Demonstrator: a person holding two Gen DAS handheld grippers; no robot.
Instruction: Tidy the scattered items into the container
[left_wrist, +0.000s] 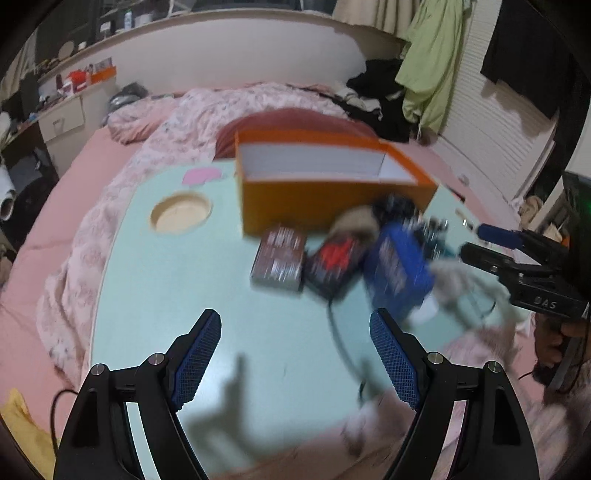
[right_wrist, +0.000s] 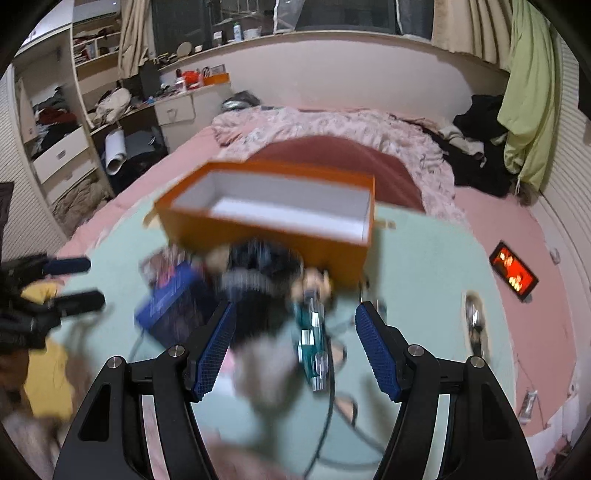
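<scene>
The left gripper (left_wrist: 295, 354) has its fingers spread wide with nothing between them, hovering over bare pale-green table (left_wrist: 166, 295). The right gripper (right_wrist: 295, 350) is likewise spread and empty, poised above the clutter; its blue pads (right_wrist: 212, 350) are ribbed with a fine grid, rubbery in look, on black hard links.

Judging from this, the task is at its start: nothing lies inside the orange box (right_wrist: 266, 218), and both hands are in the approach to a first pick.

The scattered things sit in a heap just in front of the box's near wall, some touching it. Under the right gripper lies a teal object with clear or silvery caps (right_wrist: 312, 343), hard and glossy, too blurred to name. Beside it are a dark fuzzy mass (right_wrist: 258, 273) and a blue carton (left_wrist: 399, 273), then a black packet with red print (left_wrist: 332, 266) and a flat printed packet (left_wrist: 279, 258). A dark cable (left_wrist: 340, 343) trails across the table.

The box is stiff card, rectangular, open-topped, white inside. The next move probably calls for lowering over one item, closing across its narrow sides, and avoiding the cable.
</scene>
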